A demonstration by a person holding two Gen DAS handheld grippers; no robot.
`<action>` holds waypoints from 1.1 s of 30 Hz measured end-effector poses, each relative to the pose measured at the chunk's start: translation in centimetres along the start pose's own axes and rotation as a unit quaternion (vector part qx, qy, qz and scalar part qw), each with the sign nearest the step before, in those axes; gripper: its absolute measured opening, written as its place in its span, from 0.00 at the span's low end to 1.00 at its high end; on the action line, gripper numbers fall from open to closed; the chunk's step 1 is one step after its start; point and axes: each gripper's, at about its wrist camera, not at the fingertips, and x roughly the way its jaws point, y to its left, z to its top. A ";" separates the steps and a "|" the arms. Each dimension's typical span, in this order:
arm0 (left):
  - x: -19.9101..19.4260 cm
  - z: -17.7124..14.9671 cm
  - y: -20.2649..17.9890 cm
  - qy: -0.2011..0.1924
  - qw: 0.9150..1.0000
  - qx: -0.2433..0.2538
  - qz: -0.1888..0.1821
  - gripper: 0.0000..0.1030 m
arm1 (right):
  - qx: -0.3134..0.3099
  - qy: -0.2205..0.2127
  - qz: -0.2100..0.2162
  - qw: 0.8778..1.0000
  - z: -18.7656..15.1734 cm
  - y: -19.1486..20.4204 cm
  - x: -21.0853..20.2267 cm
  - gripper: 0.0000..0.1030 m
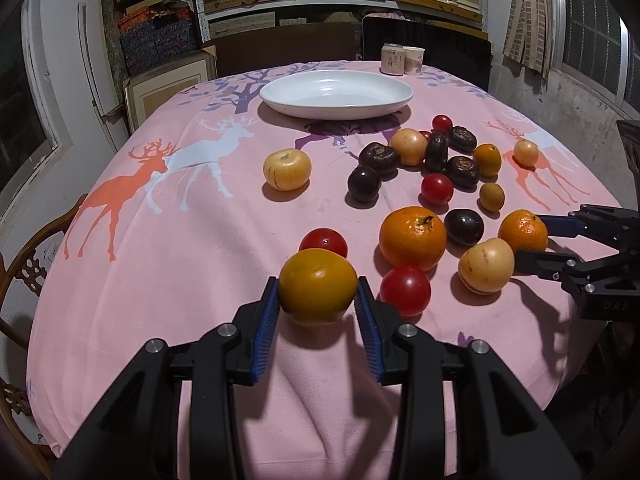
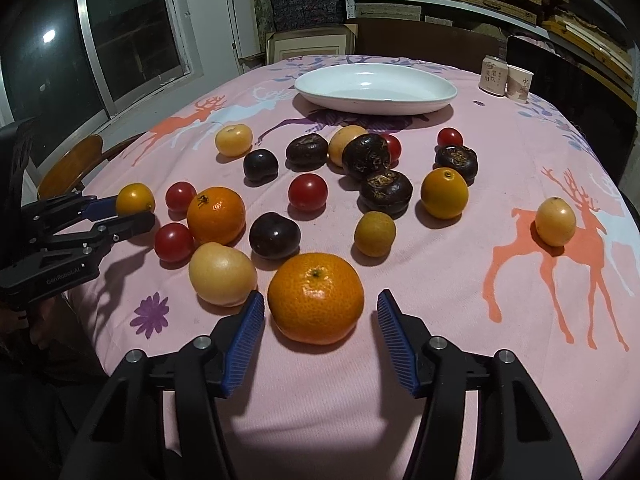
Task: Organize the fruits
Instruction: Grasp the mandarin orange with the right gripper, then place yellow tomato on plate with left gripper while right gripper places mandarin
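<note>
Left gripper (image 1: 316, 304): fingers closed onto round yellow-orange smooth-skinned fruit (image 1: 318, 286), blue ribbed pads (image 1: 267, 320) pressed on both flanks. Shadow visible under fruit on pink deer-print cloth of counter (image 1: 160, 260), so probably lifted clear; hold across the widest part likely chosen to stop rolling. Small red cherry tomato (image 1: 323, 241) just beyond the fingertips, second red cherry tomato (image 1: 405, 290) just right of the right finger; both apart from the held fruit.

Ahead of the fingers, well apart: wide white shallow ceramic dish (image 1: 280, 100), nothing in it. Judged as collection point for fruit; none delivered so far, task at an early stage. Two pale printed paper cups (image 2: 505, 78) behind the dish, not involved.

Right gripper (image 2: 320, 316): fingers spread wide, nothing gripped. Large orange dimpled mandarin (image 2: 316, 297) sits on the cloth between the open fingers, gap on both sides, wider on the right. Straddle reads as pre-grasp alignment; closing should catch it at its equator. Pale yellow round fruit (image 2: 222, 273) just beside the left fingertip, near touching; risk of nudging it on closure.

Beyond the right fingertips: loose scatter of dark purple plums (image 2: 274, 235), brown wrinkled water chestnuts (image 2: 386, 192), more mandarins, tomatoes. Unsorted, mixed types side by side.
</note>
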 end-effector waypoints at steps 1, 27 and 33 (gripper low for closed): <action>0.0 0.0 0.0 0.000 1.000 0.000 0.000 0.36 | 0.000 0.001 0.001 1.000 0.0 0.0 0.1 0.46; 1.7 10.7 3.0 -0.028 0.999 -0.017 -0.038 0.36 | 0.026 -0.062 0.018 0.998 9.0 -4.7 -3.1 0.46; 8.6 21.9 3.9 -0.030 0.998 -0.018 -0.057 0.36 | 0.057 -0.059 0.014 0.997 20.2 -8.5 0.6 0.46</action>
